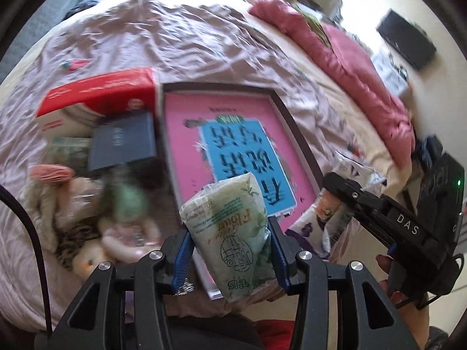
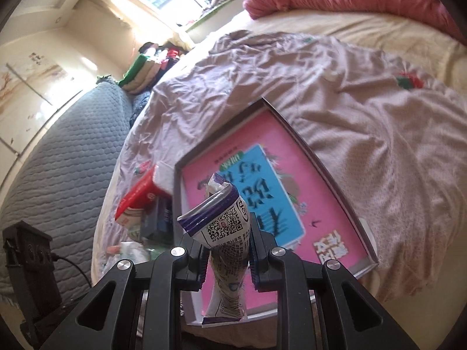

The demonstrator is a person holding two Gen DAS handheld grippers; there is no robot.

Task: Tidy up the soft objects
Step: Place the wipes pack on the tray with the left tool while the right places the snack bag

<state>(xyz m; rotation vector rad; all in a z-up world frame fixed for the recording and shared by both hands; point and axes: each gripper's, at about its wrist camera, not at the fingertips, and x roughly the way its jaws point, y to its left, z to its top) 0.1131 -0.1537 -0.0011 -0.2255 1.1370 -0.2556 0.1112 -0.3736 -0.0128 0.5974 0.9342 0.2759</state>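
We hold the left gripper [image 1: 230, 250] low in the centre of its frame, both blue pads pressed into a green-and-white tissue pack [image 1: 230, 233] that pokes up and forward between them. The right gripper [image 2: 227, 258], at lower centre of its own frame, is clamped on a white-and-purple packet [image 2: 224, 250] standing upright, its crumpled top carrying a QR code. Both packs hang over the near edge of a dark-rimmed tray [image 1: 294, 134] with a pink and blue printed bottom, which lies on the wrinkled mauve sheet [image 1: 140, 38]. The tray floor beyond the packs is open. Along its left rim crowd a red-and-white box [image 1: 96, 93], a dark box [image 1: 122, 143] and blurred plush toys [image 1: 73, 210]. A pink quilt [image 1: 359, 67] is bunched at upper right, well apart.
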